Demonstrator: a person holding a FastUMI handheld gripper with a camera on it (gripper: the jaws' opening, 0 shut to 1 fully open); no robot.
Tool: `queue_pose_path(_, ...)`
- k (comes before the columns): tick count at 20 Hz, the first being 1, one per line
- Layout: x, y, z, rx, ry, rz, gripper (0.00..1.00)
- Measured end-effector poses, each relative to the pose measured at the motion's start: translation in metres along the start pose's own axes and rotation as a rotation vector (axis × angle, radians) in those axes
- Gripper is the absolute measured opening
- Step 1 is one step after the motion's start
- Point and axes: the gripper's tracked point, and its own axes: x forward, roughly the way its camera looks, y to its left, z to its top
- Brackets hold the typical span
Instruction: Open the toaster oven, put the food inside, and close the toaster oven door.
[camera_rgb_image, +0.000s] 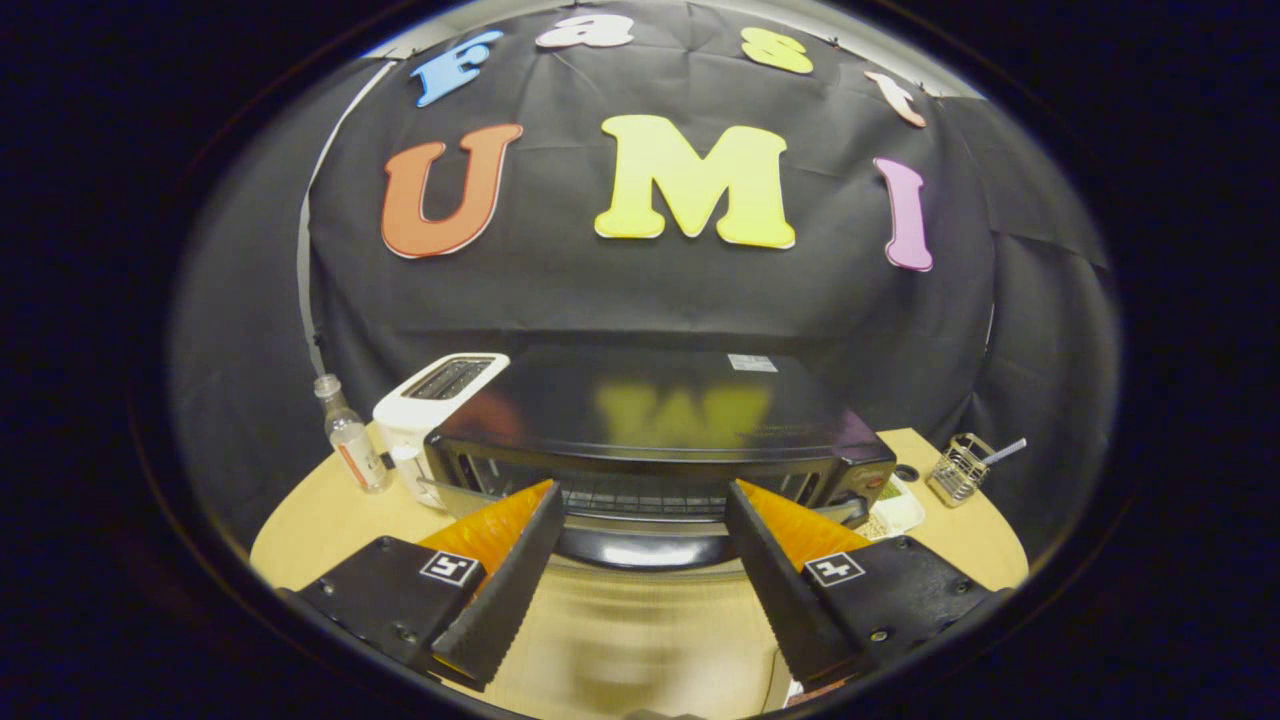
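My gripper (640, 530) sits nearest, its two fingers spread wide with nothing between them but the dark handle (640, 548) of the toaster oven door (630, 620), which lies just ahead of the tips. The door looks swung down toward me: a pale, blurred reflective panel runs from the handle back under my fingers, and beyond the handle I can see the wire rack (640, 497) in the open mouth of the toaster oven (660, 420). I take the opening step as done or nearly so, though the blur keeps me from being sure how far down the door is.

The food seems to be in the white tray (897, 512) just right of the oven, near its front corner; what it holds is too small to make out. On the far left stand a white toaster (430, 410) and a small clear bottle (348, 435); far right, a wire holder (958, 468), all on the wooden table (310, 520).

My worries from here: swinging right for the tray, my right finger could clip the oven's corner or the door edge. Coming in wide and low, I might shove the tray rather than grip it. If the door is not fully down, it could rebound and block the rack.
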Motion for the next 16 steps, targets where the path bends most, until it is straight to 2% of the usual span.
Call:
queue_pose_path(11,-0.052,0.003,-0.085,-0.045,0.138,0.069,1.00)
queue_pose_path(16,-0.053,0.005,-0.141,-0.046,0.286,0.097,1.00)
